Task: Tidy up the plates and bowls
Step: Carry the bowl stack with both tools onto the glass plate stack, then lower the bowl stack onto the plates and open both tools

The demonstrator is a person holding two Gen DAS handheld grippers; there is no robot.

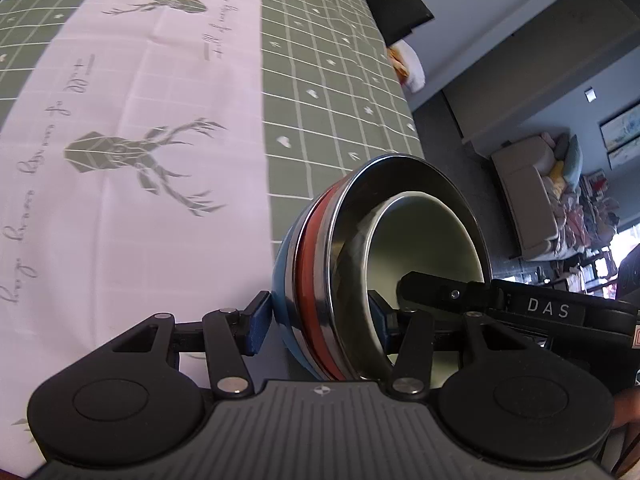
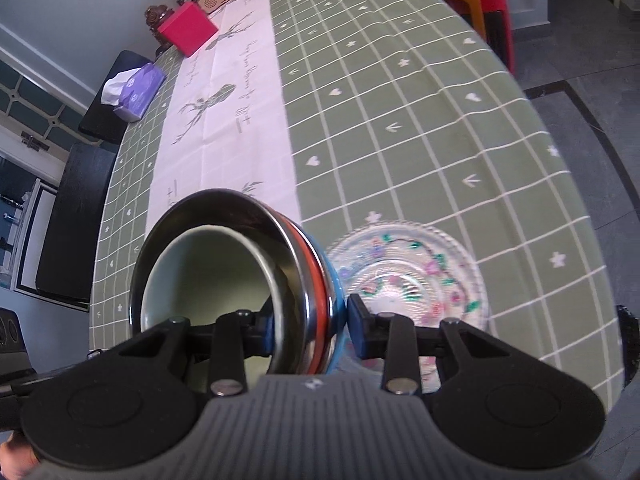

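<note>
Bowls [image 1: 384, 264], nested, are clamped by left claw [image 1: 320, 324] and right claw [image 2: 308, 328].

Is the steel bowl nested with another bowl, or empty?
Nested. A pale bowl sits inside the steel bowl, its white rim ringed by the steel wall in both wrist views.

stack of bowls [image 1: 320, 280]: polished metal rims, mirror-bright; glossy blue and red outer bands
inner bowl [image 2: 208, 276]: smooth, pale green glaze, looks ceramic
plate [image 2: 412, 276], lower right of the right wrist view: clear ribbed glass, painted flowers
tablecloth [image 2: 400, 120]: matt green checked cloth, creased white strip
left gripper [image 1: 318, 322]: matt black plastic, blue pads
tissue pack [image 2: 138, 92], upper left: shiny purple wrapper
</note>
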